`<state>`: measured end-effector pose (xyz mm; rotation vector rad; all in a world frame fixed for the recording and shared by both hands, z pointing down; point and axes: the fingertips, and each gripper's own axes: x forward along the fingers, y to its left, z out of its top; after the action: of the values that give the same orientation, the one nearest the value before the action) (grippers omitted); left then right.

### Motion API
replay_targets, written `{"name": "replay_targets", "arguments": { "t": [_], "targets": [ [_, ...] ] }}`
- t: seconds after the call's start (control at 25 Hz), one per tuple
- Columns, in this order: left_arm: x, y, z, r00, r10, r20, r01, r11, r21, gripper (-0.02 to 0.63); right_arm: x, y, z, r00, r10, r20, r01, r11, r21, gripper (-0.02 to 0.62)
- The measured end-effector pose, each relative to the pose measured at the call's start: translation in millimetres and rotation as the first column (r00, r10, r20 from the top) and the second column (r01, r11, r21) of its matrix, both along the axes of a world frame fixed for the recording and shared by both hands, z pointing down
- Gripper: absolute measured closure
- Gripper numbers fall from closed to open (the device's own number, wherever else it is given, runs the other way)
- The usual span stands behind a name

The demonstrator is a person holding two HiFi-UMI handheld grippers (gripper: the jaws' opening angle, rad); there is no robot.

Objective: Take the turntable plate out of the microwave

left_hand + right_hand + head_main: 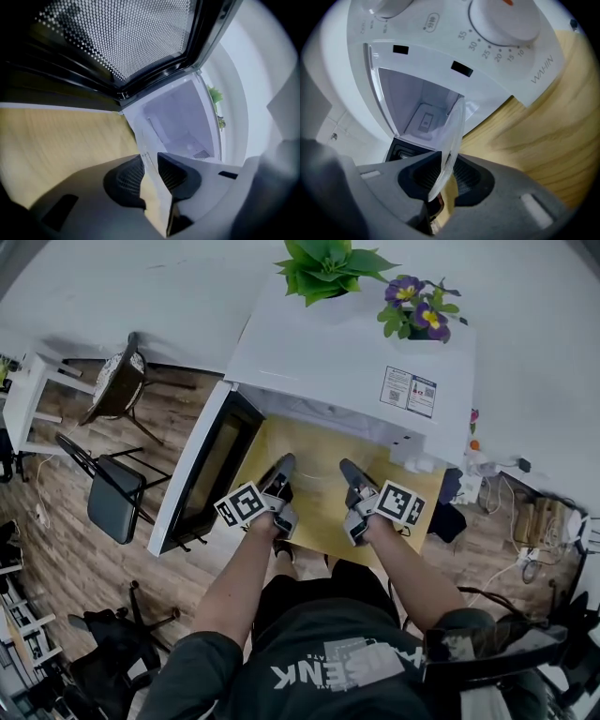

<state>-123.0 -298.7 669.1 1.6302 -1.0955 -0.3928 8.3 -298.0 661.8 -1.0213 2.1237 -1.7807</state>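
The clear glass turntable plate is held edge-on between the pads of my right gripper, in front of the open cavity of the white microwave. My left gripper is shut on the plate's other rim, also in front of the cavity. In the head view both grippers, left and right, hover side by side over the yellow wooden table just outside the microwave mouth. The glass between them is almost invisible there. The door stands swung open to the left.
A green plant and purple flowers sit on top of the microwave. The timer dial is on its front panel at the right. Chairs stand on the floor to the left, and cables lie at the right.
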Motion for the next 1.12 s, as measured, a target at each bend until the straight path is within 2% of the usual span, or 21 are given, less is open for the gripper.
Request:
{"name": "replay_targets", "arguments": {
  "t": [0.24,0.52,0.8,1.12],
  "targets": [
    [-4.7,19.0,-12.6,0.999,-0.050,0.005,0.050,0.999,0.016,0.514,-5.2,7.2,-16.2,0.998,-0.058,0.015,0.058,0.997,0.049,0.512],
    [-10.2,36.5,-32.2,0.998,-0.056,-0.006,0.056,0.997,0.053,0.511,-13.1,15.6,-42.7,0.994,-0.108,-0.029,0.111,0.985,0.132,0.509],
    [-9.9,58.7,-61.3,0.997,0.052,0.049,-0.056,0.994,0.090,0.505,-11.8,48.8,-66.7,0.999,-0.033,-0.031,0.038,0.988,0.150,0.503],
    [-19.0,90.3,-99.9,0.975,0.198,0.103,-0.212,0.965,0.157,0.499,-16.7,98.2,-103.9,0.995,0.095,-0.031,-0.088,0.980,0.179,0.503]
  ]
}}
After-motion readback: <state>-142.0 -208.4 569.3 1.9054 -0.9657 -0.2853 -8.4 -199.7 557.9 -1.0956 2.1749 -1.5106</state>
